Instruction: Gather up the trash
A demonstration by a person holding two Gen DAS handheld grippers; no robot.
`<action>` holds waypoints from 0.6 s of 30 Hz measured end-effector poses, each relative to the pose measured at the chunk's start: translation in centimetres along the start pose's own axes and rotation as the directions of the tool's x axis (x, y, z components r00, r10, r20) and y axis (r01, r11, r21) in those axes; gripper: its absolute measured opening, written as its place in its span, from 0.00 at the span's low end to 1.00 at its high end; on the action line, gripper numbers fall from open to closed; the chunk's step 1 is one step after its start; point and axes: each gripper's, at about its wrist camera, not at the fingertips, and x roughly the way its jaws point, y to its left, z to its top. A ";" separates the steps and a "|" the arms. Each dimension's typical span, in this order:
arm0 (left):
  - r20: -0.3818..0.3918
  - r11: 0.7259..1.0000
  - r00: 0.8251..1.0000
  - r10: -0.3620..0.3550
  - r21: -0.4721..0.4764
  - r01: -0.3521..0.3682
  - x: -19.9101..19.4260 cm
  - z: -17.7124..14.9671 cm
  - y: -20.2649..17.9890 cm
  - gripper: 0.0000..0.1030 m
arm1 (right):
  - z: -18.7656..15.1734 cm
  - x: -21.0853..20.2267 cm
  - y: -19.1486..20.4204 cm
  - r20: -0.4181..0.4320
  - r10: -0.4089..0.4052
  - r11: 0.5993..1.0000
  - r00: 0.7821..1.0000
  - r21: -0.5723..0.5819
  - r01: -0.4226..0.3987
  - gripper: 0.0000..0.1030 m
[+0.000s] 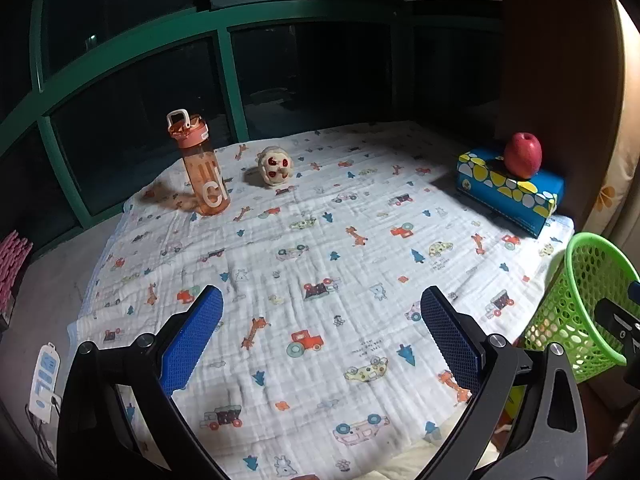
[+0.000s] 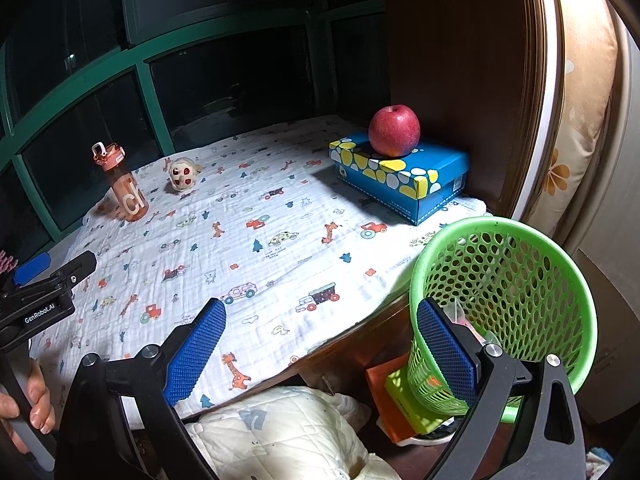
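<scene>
I see scraps already down in the green basket, and no loose trash on the cloth beside it, so I judge collecting nearly done. My left gripper hangs released over the cloth; my right gripper gapes empty at the basket's near side.

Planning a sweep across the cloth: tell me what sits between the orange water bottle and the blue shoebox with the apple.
Only a small skull-like toy, close to the bottle; from there to the shoebox is bare printed cloth. Both wrist views show it.
</scene>
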 end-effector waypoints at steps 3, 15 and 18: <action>0.004 1.000 1.000 0.006 -0.007 -0.006 -0.1 0.0 0.1 0.95 | 0.0 0.0 0.3 0.002 0.005 1.000 1.000 -0.002 -0.005 0.90; 0.009 1.000 1.000 0.012 -0.011 -0.012 -0.2 0.1 0.2 0.95 | 0.1 0.2 0.9 0.001 0.015 1.000 1.000 -0.009 -0.015 0.90; 0.017 1.000 1.000 0.017 -0.011 -0.016 -0.4 0.0 0.1 0.95 | 0.1 0.2 0.9 0.000 0.014 1.000 1.000 -0.008 -0.014 0.90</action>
